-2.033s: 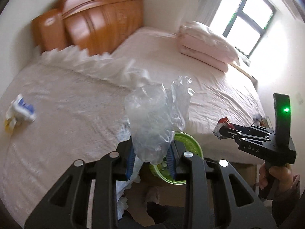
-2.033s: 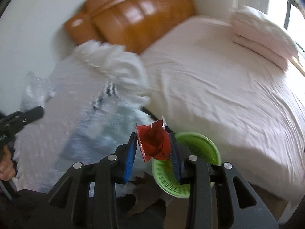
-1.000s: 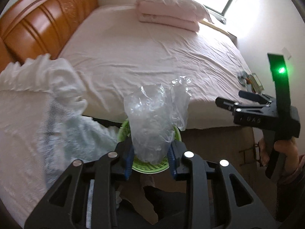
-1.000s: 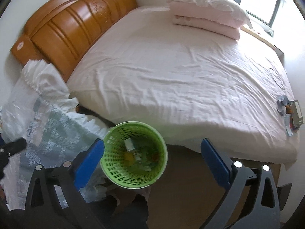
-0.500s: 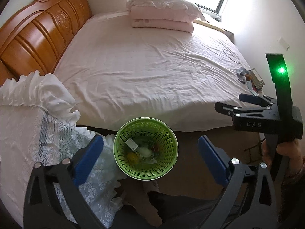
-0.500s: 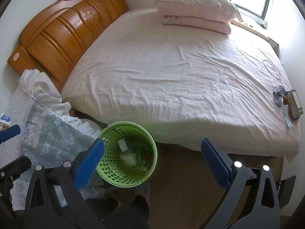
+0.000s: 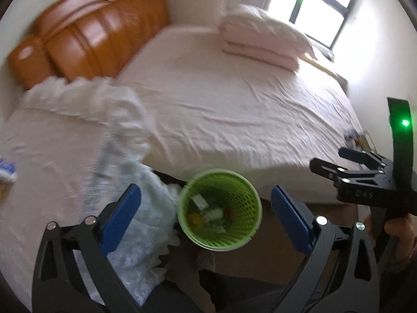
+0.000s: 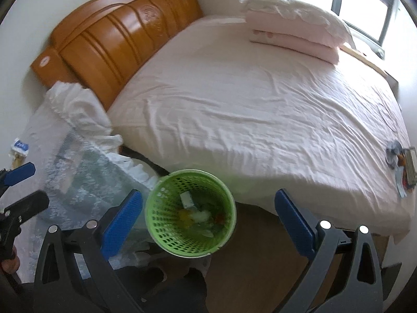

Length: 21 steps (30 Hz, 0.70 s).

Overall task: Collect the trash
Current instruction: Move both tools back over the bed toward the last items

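Since scraps already lie in the green basket on the floor at the bed's near edge, both drops look finished; left tool and right tool gape empty. Next: probably the blurry blue-white packet on the lace-covered bench.

bin: on the floor, just before the bed's near edge, right of the lace cloth
trash: several pieces lying in the bin's bottom
bed: behind the bin, headboard at its far left
folded bedding: on the bed's far side, by the window
lace cloth: left of the bed, below the headboard
small items: on the bed's right edge
packet: on the lace cloth, far left
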Motion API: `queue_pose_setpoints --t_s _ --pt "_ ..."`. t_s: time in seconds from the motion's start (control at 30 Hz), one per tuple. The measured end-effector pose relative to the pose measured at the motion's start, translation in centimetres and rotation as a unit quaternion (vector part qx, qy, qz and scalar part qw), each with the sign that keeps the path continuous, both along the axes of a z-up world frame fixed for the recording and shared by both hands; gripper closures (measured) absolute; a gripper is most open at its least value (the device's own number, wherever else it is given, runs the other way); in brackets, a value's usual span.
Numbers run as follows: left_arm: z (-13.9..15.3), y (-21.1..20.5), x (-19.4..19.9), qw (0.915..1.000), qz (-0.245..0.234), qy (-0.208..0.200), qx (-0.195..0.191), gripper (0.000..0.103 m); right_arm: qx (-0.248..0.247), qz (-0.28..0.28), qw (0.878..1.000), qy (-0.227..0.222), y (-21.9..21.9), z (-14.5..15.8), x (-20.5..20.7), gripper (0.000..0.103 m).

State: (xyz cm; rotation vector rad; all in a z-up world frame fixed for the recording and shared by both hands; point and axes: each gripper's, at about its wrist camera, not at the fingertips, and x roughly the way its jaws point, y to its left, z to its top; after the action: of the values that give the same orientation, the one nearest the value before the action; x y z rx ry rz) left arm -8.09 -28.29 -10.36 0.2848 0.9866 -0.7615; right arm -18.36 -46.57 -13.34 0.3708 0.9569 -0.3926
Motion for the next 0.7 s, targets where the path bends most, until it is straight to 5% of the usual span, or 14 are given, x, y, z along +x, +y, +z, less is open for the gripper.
queue_pose_setpoints --t_s 0.23,0.47,0.7 --pt "2.5 10.3 3.5 0.9902 0.127 -0.057 -0.007 0.008 0.004 0.109 0.993 -0.033 5.9 2.7 6.2 0.003" --pt "2.5 22.6 7.5 0.9609 0.269 -0.063 0.022 0.008 0.01 0.229 0.973 -0.031 14.5 2.8 14.1 0.003" --pt "1.7 31.8 10.6 0.9325 0.356 -0.049 0.038 0.008 0.006 0.352 0.936 -0.018 25.3 1.8 22.7 0.003"
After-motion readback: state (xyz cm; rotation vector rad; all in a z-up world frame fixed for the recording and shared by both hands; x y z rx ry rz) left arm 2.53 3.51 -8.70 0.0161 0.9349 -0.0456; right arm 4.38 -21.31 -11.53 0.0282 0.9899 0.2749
